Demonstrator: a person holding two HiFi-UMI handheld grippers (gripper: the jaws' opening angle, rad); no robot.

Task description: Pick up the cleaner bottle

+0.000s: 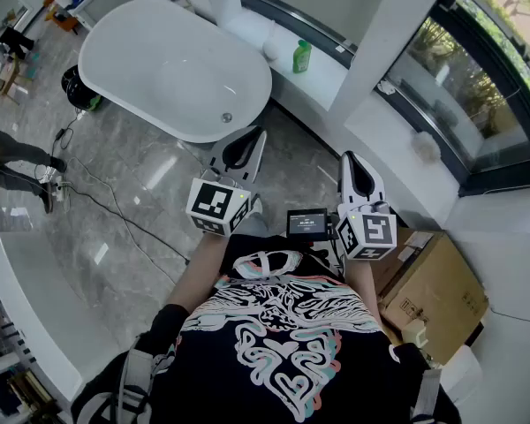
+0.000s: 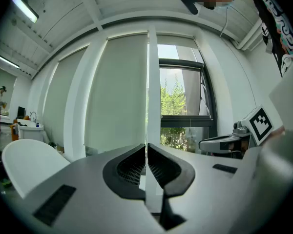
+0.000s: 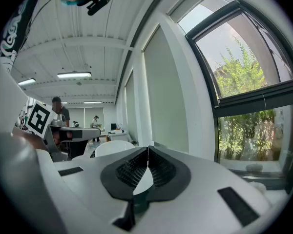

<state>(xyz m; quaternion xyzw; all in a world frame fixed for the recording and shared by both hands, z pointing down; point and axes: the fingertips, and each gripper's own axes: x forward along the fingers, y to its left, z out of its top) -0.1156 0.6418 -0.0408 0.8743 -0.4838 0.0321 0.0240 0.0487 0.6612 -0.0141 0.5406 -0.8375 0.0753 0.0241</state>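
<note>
The green cleaner bottle (image 1: 301, 56) stands upright on the white window ledge (image 1: 327, 82) beyond the bathtub, well ahead of both grippers. My left gripper (image 1: 251, 136) is held out in front of my chest, shut with nothing in it; in the left gripper view its jaws (image 2: 146, 152) meet along one line. My right gripper (image 1: 352, 160) is beside it, also shut and empty, its jaws (image 3: 148, 156) touching in the right gripper view. Neither gripper view shows the bottle. Each gripper appears at the edge of the other's view.
A white bathtub (image 1: 159, 69) fills the upper left. Cables (image 1: 97, 193) trail over the grey marble floor. A cardboard box (image 1: 433, 294) sits at my right, a white counter (image 1: 26, 299) at my left. A person's legs (image 1: 13, 162) show at the far left.
</note>
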